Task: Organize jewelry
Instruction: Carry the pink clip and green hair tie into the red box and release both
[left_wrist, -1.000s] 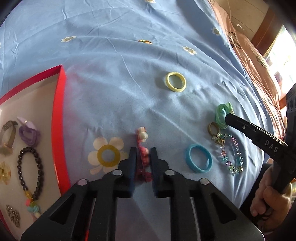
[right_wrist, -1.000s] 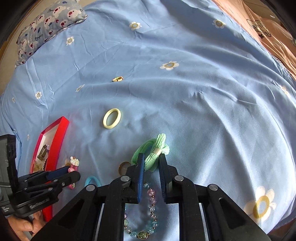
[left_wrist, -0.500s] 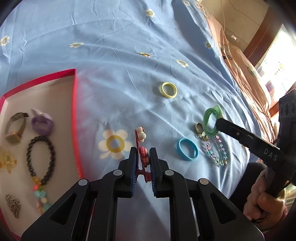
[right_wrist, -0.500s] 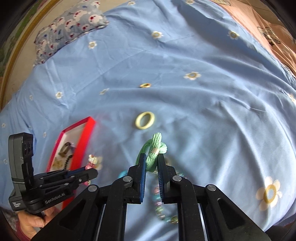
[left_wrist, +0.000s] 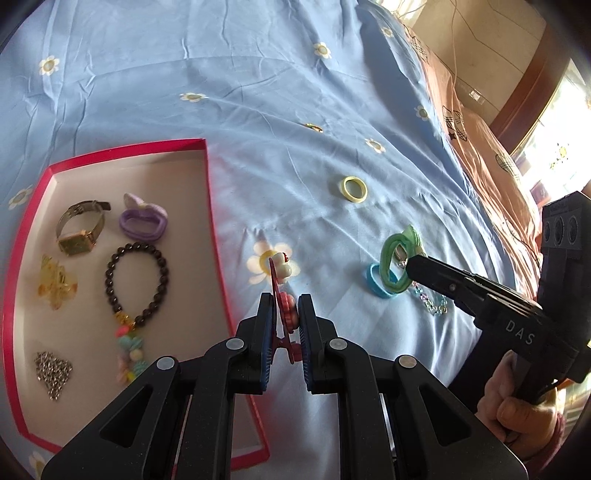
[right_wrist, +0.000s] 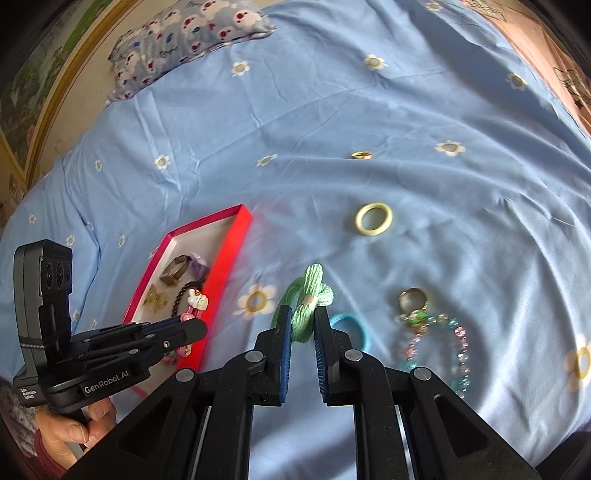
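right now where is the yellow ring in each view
Left wrist view: the yellow ring lies flat on the blue sheet, right of centre in the upper half, beyond the red tray's far right corner.
Right wrist view: the yellow ring lies right of centre at mid-height, right of the tray.
Shared landmark: the small gold ring lies farther up the sheet in both.

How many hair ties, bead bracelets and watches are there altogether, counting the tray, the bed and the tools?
Hair ties: 4 (purple tie, yellow tie, blue tie, green tie)
Bead bracelets: 2 (dark bracelet, pastel bracelet)
Watches: 1 (gold watch)
Total: 7
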